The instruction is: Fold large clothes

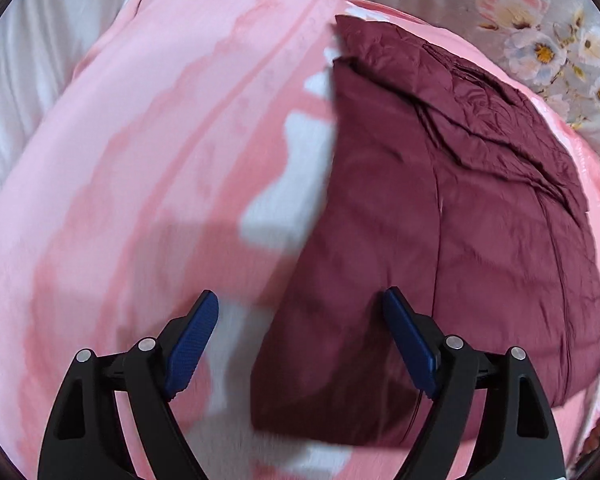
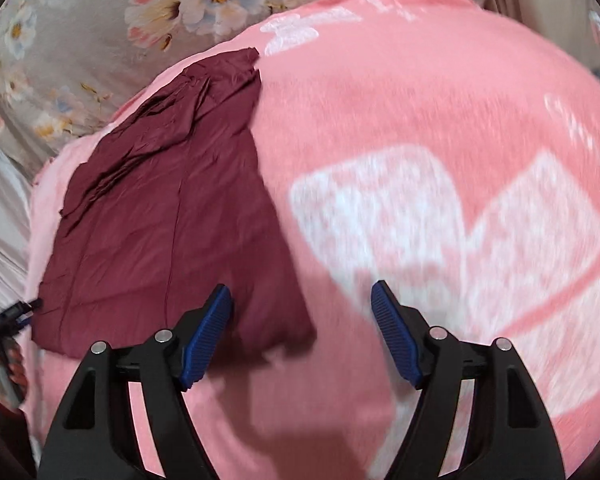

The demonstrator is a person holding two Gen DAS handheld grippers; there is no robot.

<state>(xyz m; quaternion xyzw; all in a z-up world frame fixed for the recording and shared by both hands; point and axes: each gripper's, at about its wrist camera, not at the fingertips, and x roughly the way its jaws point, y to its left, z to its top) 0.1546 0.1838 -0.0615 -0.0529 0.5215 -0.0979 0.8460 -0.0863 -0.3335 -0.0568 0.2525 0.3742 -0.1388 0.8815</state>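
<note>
Two handheld grippers hang over a half-folded maroon garment [image 1: 440,208] on a bed. Nearest the lens, the left gripper [image 1: 300,312] has its blue-padded fingers [image 1: 192,344] spread wide with nothing between them, poised above the garment's near left edge. The right gripper [image 2: 302,304] is likewise wide apart and empty, its left finger over the near right corner of the cloth, its right finger over bare blanket.

The garment, a thin, slippery-looking maroon piece [image 2: 168,216], lies already doubled into a rough oblong, flat toward the viewer and rumpled into pleats at its far end. The next fold probably calls for each gripper to pinch every layer at a near corner, not just the top sheet, and to carry both corners over together so the edges meet square. Smoothing the far creases first would likely keep the stack from bulging. Fabric this sleek may slide out of a shallow bite.

Beneath it spreads a fleecy pink blanket [image 1: 148,168] with white patterning [image 2: 384,216], soft enough to be caught by accident. Beyond that lies a grey floral bedsheet [image 2: 100,28], and in the left view pale white fabric [image 1: 32,64] at the far left. Motion blur softens both views.
</note>
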